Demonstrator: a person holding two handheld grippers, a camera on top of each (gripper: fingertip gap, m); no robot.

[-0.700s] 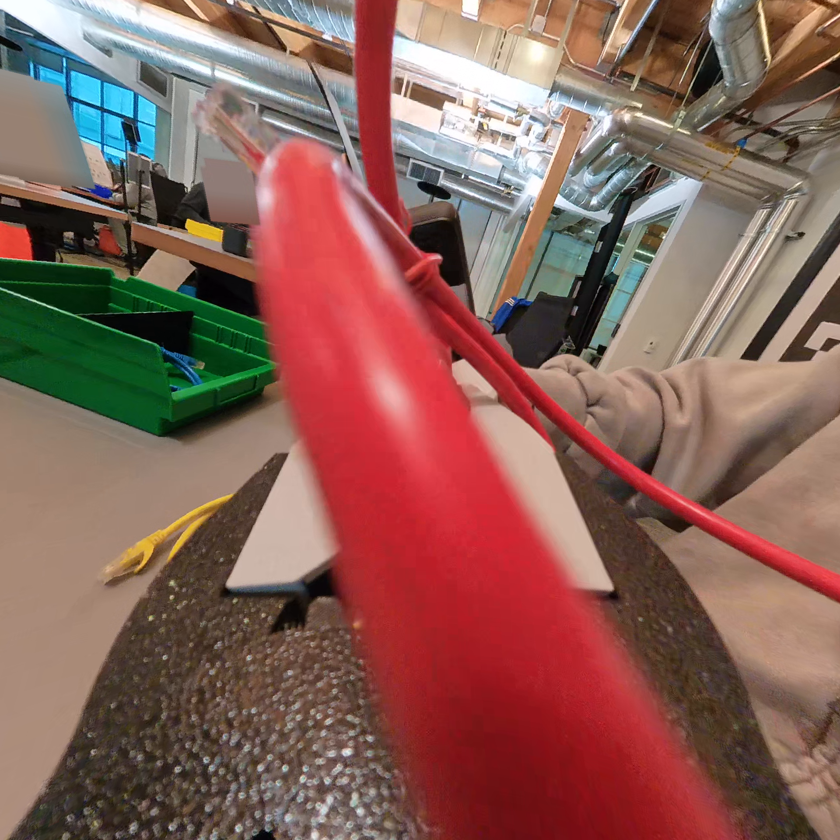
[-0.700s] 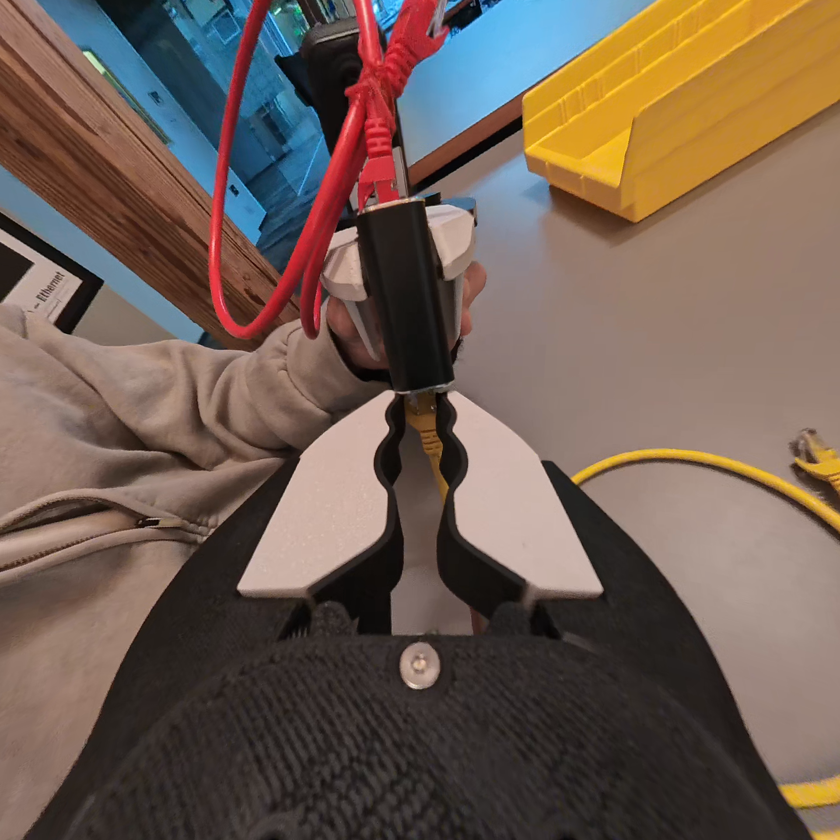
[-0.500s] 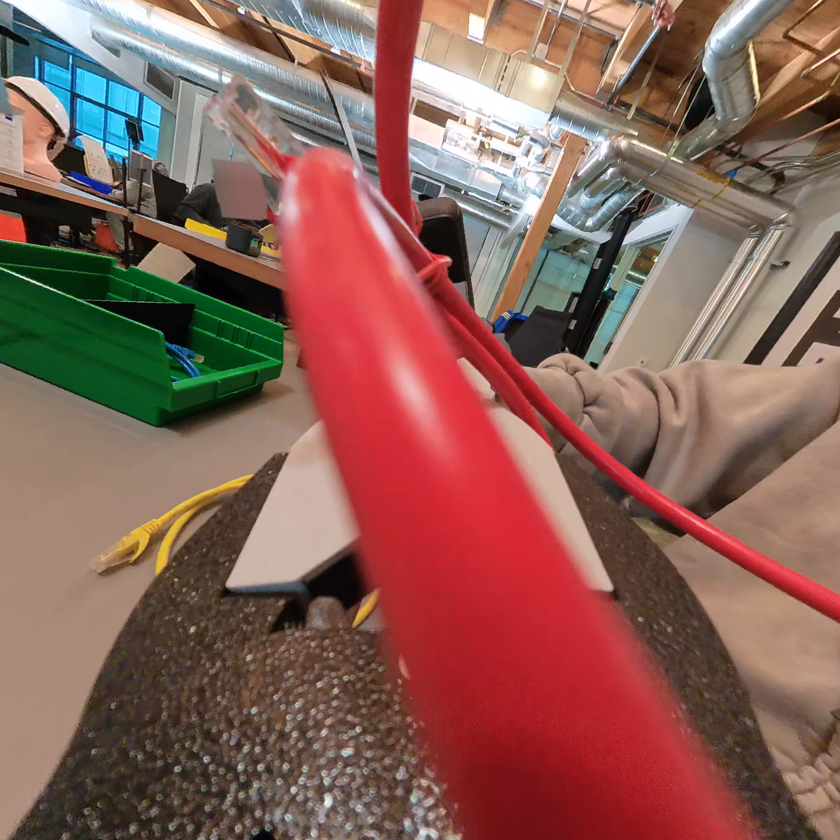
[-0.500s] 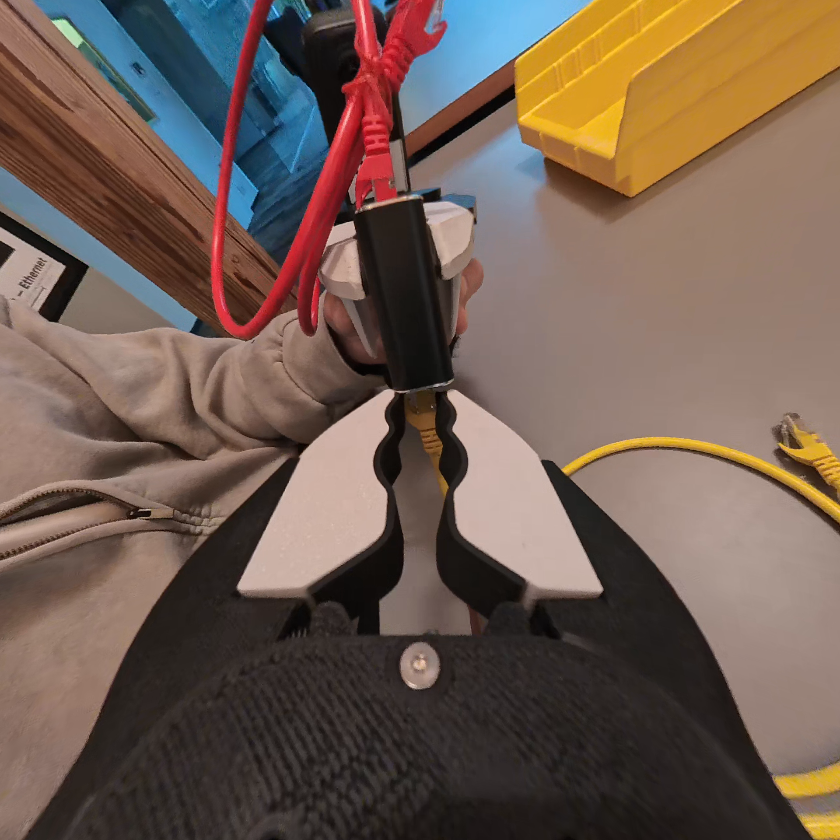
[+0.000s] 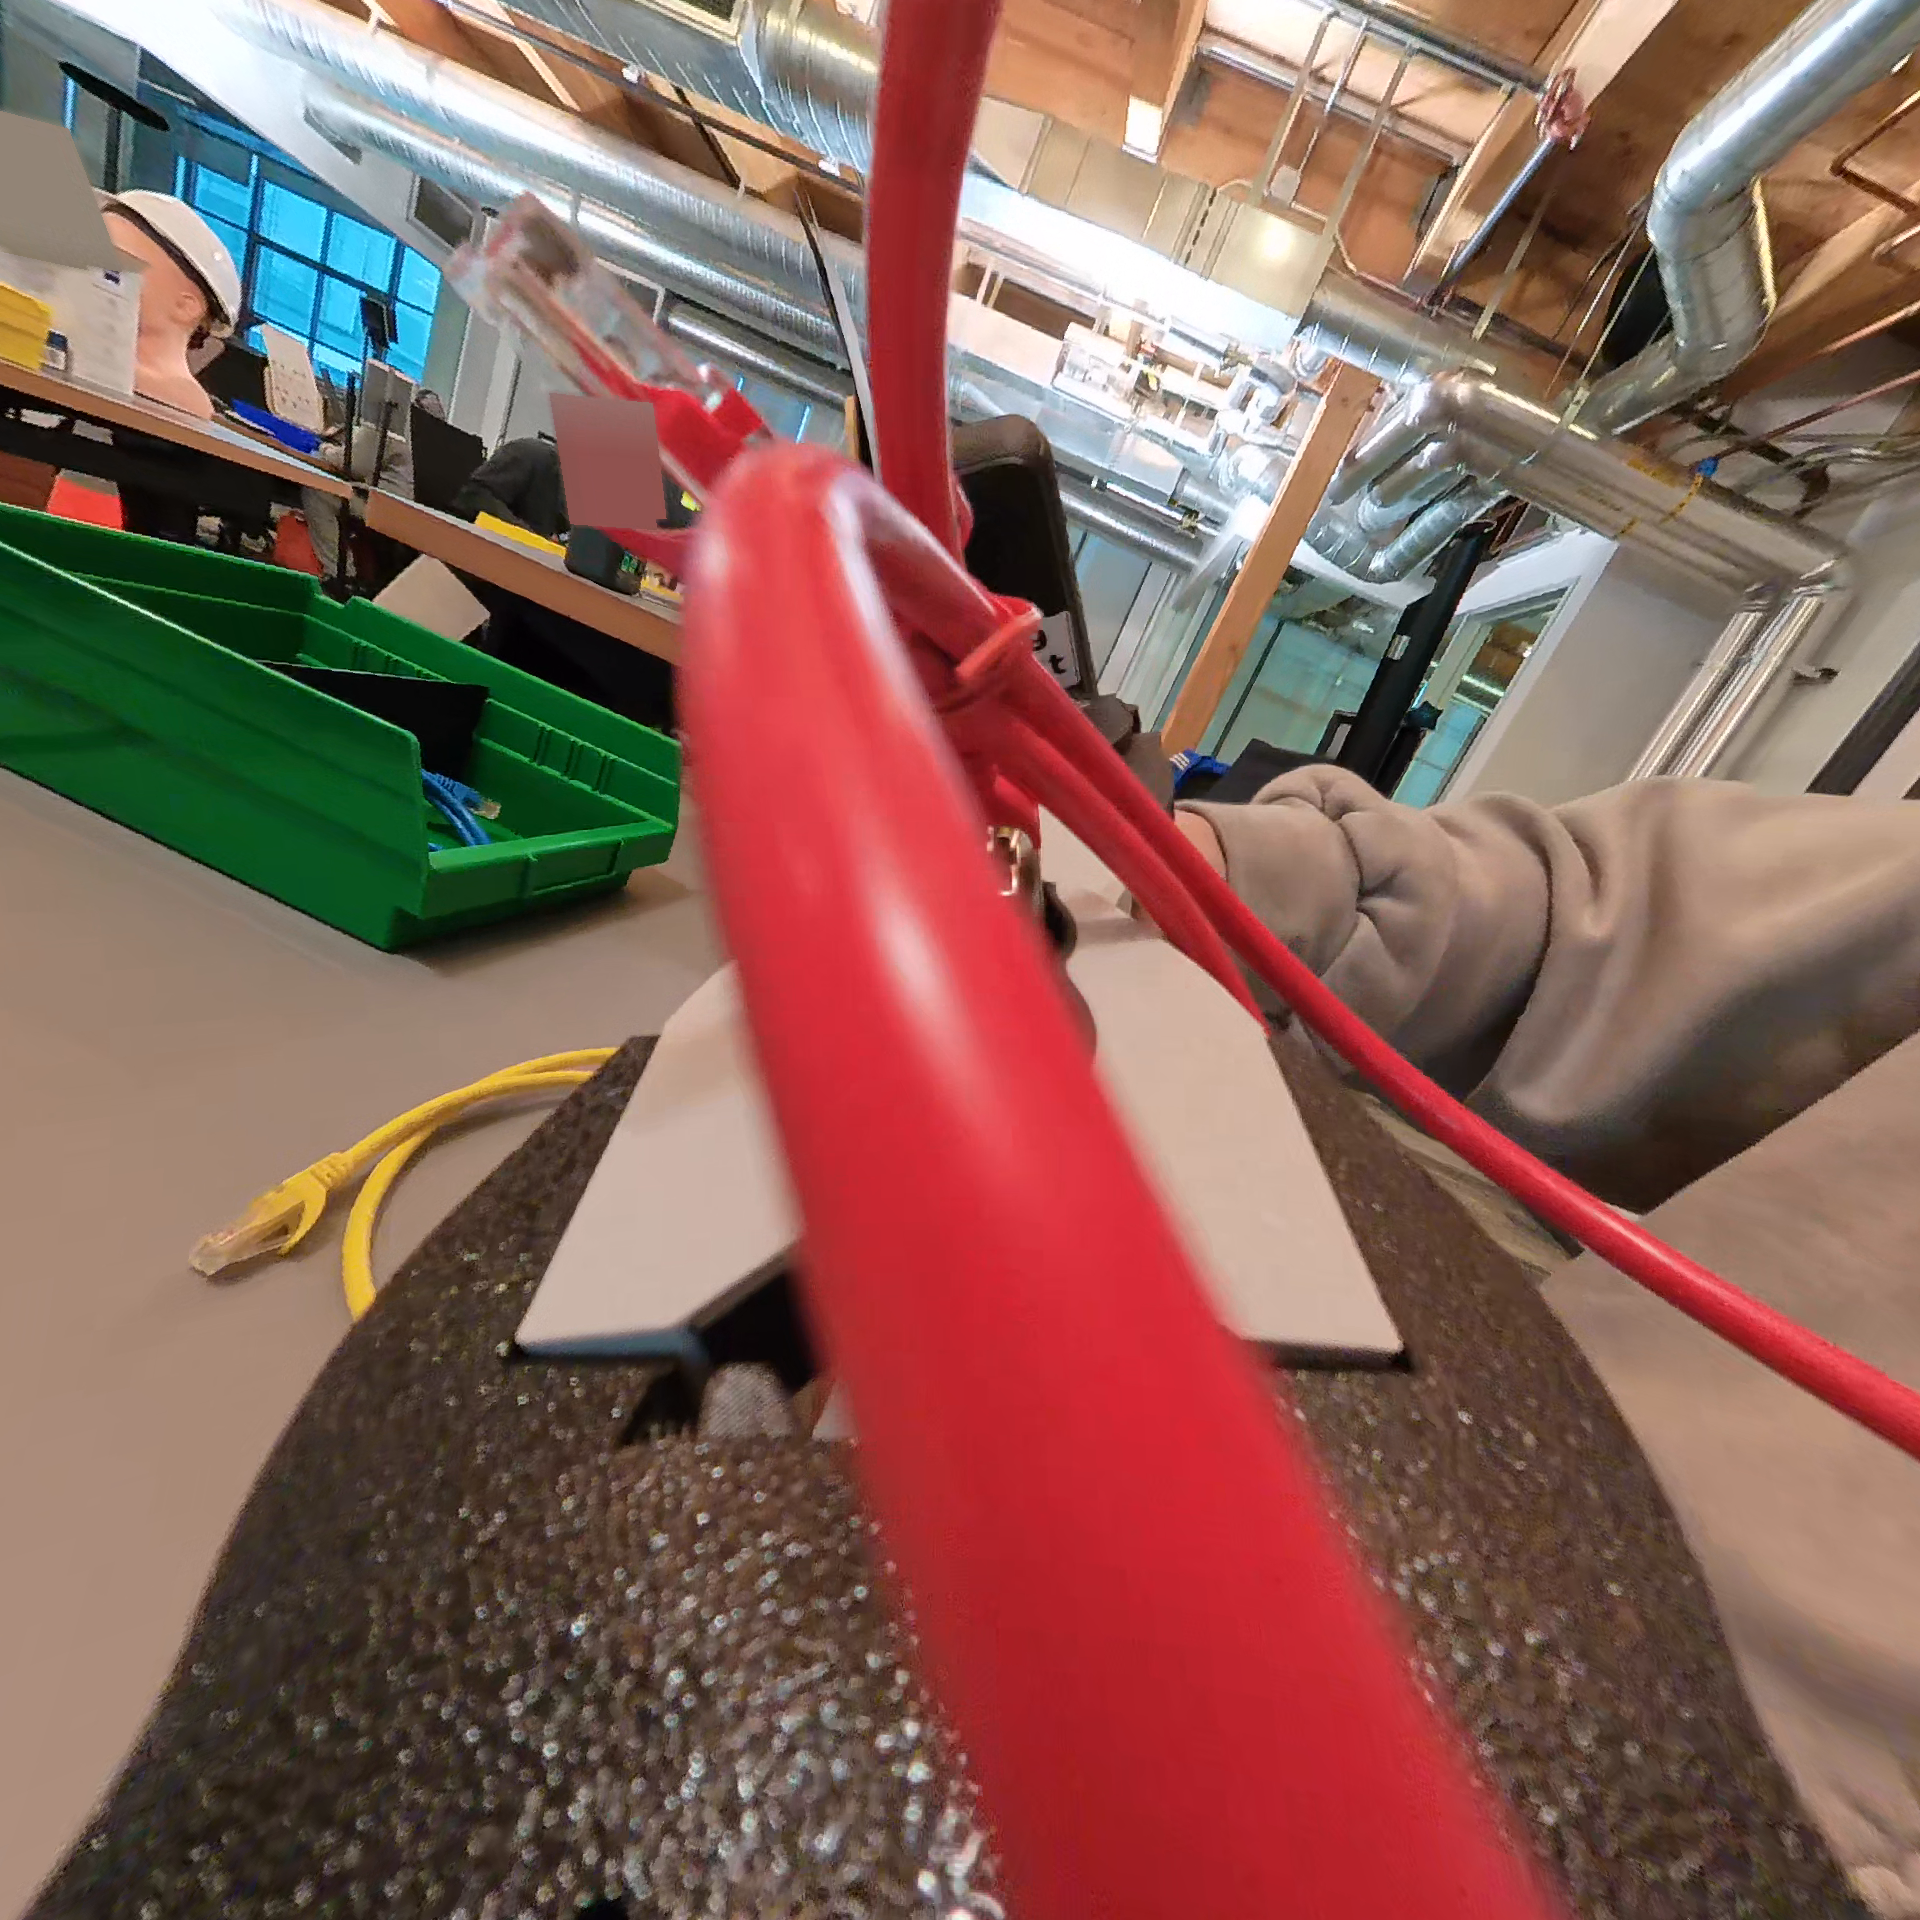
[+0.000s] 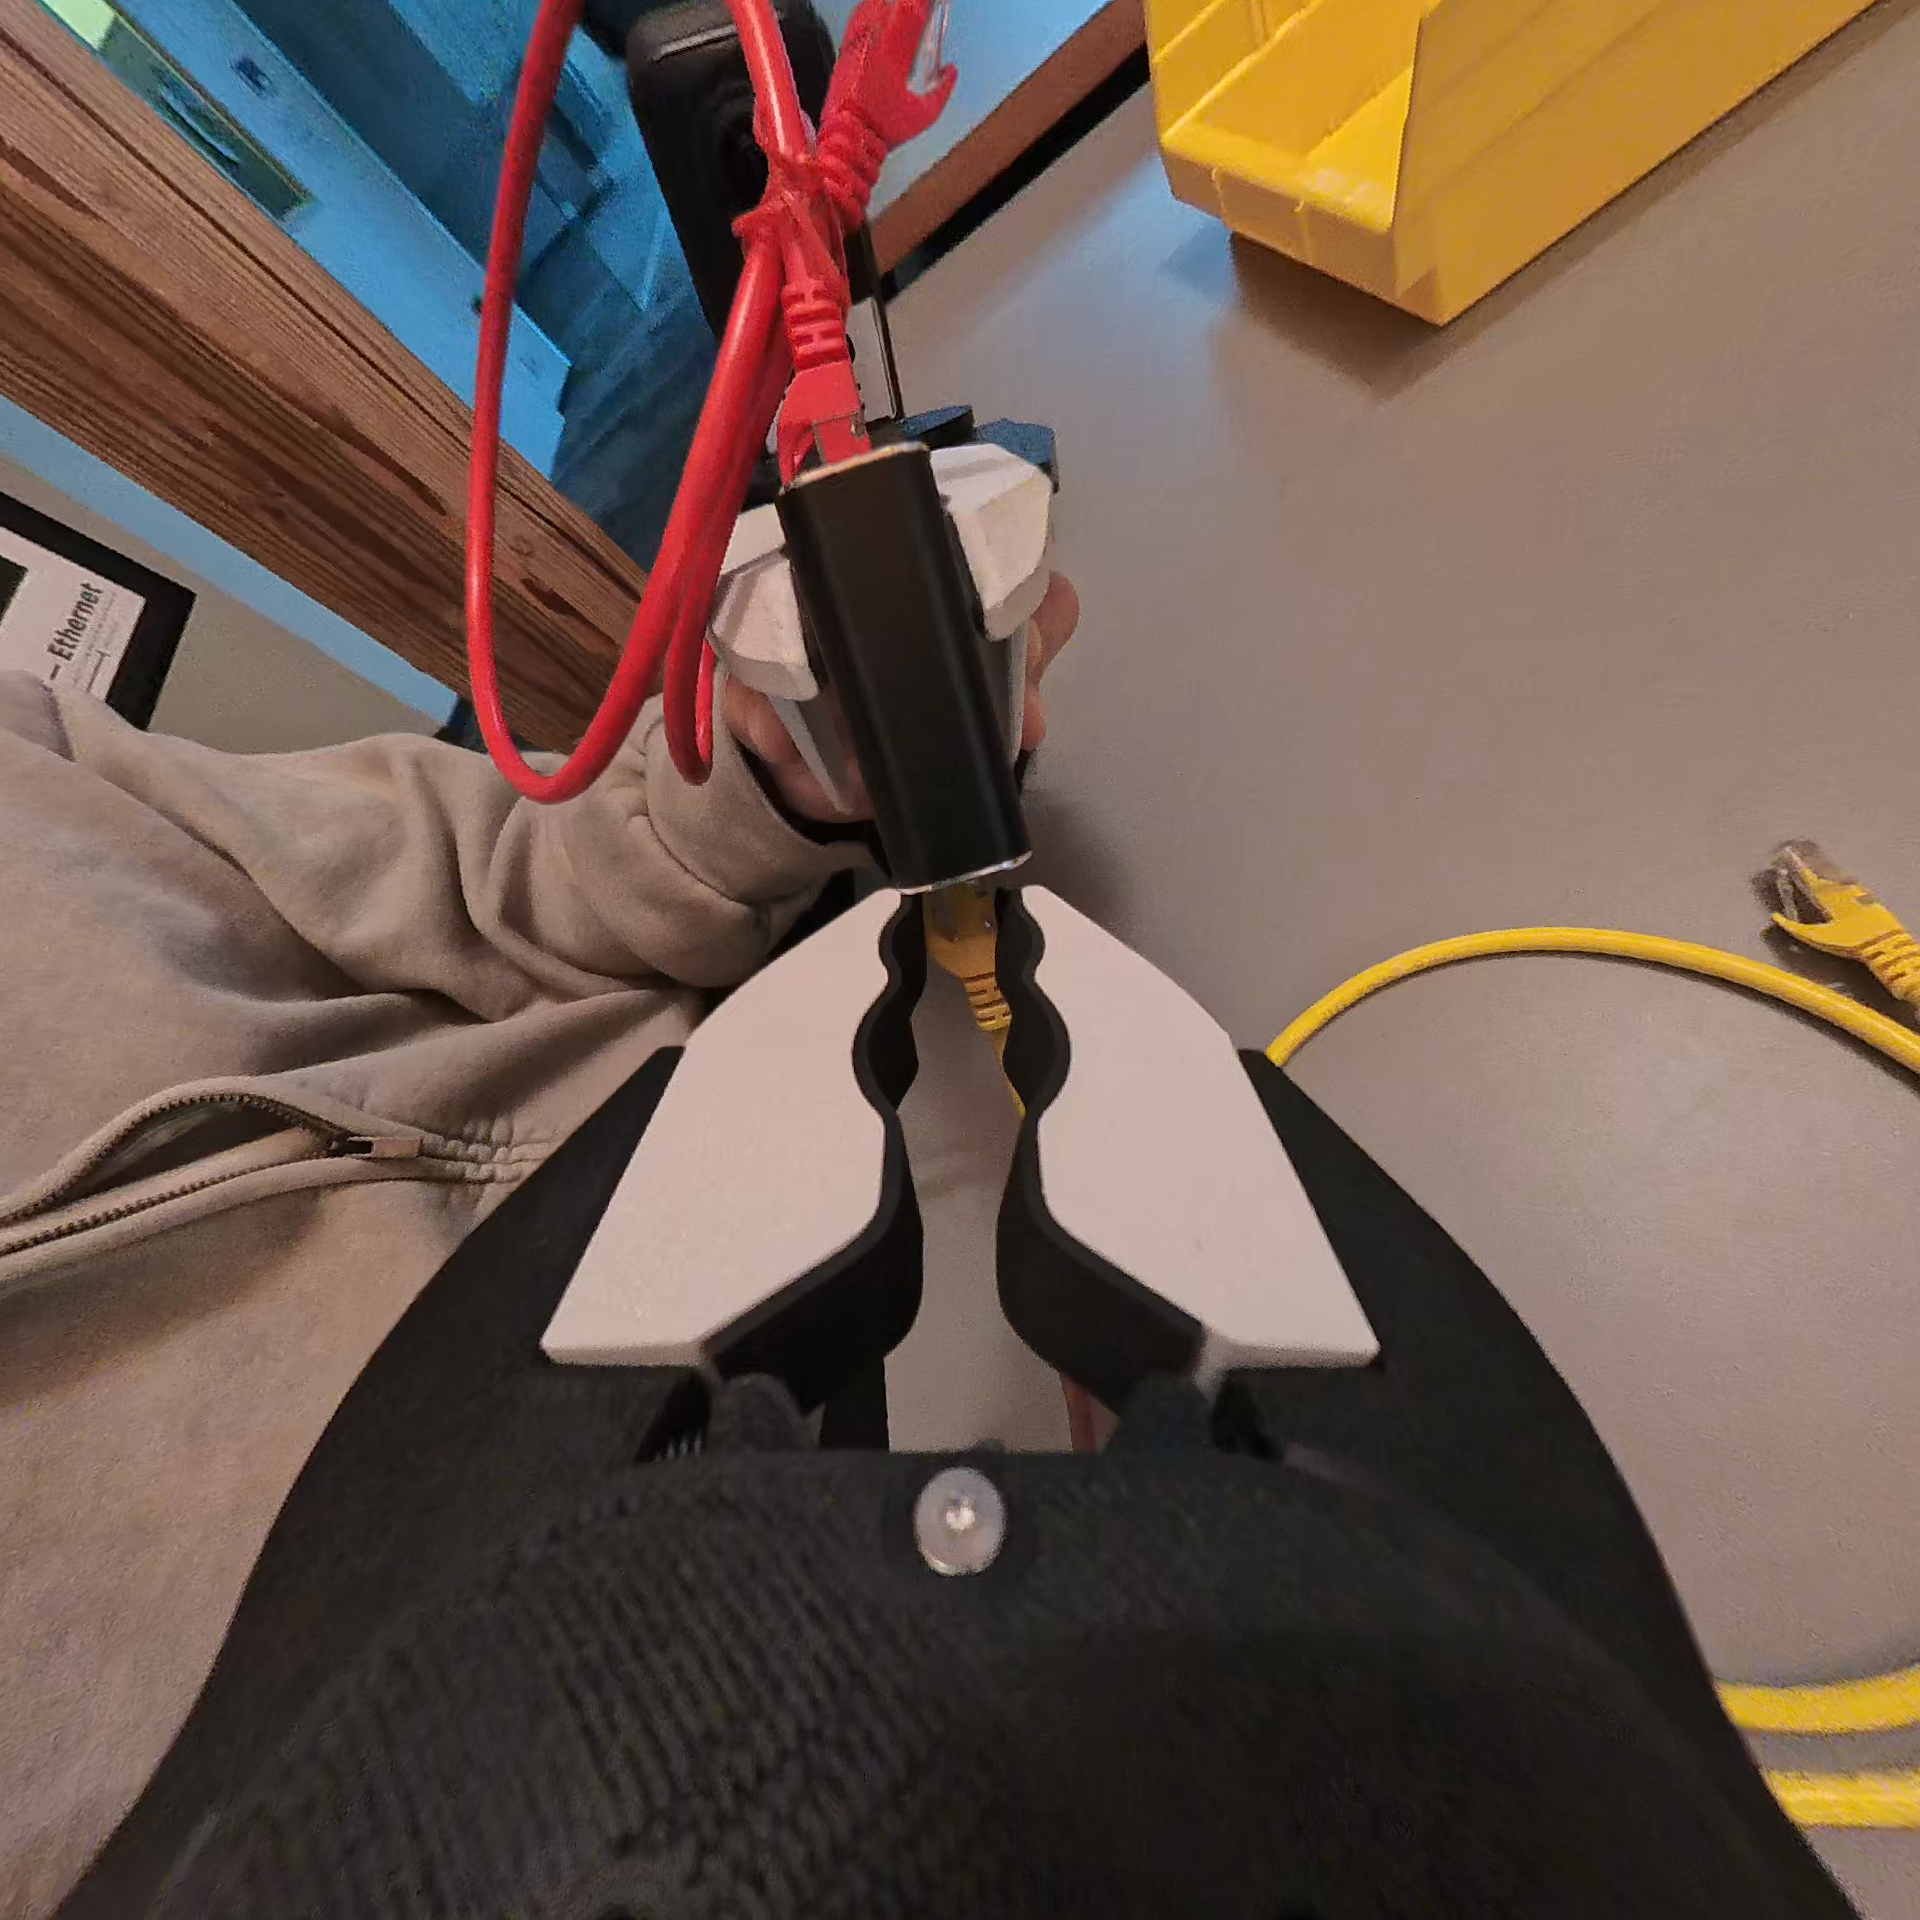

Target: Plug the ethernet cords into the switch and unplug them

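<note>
Room: open workshop, silver ducts and timber beams overhead, other desks far back.
Surface (image 6: 1455,623): plain grey, carrying bins and loose cable.
Switch (image 6: 914,665): small black box held up off the surface, gripped across its sides by the left gripper (image 6: 883,592), white fingers on either flank.
Red cord (image 6: 821,343): plugged into the far end of the switch; its bundled loops hang to the left, and in the left wrist view a thick red loop (image 5: 987,1143) sweeps right across the lens, spare clear plug (image 5: 551,281) in the air.
Right gripper (image 6: 961,935): jaws closed on the yellow cord (image 6: 977,977) just behind its plug, which sits at the near port; whether it is fully seated, cannot tell.
Yellow cord's other end (image 6: 1839,925): lying loose on the surface, right side.
Yellow bin (image 6: 1507,156): far right corner.
Green bin (image 5: 312,748): left, blue cable inside.
Left jaws: clamped on the switch.
</note>
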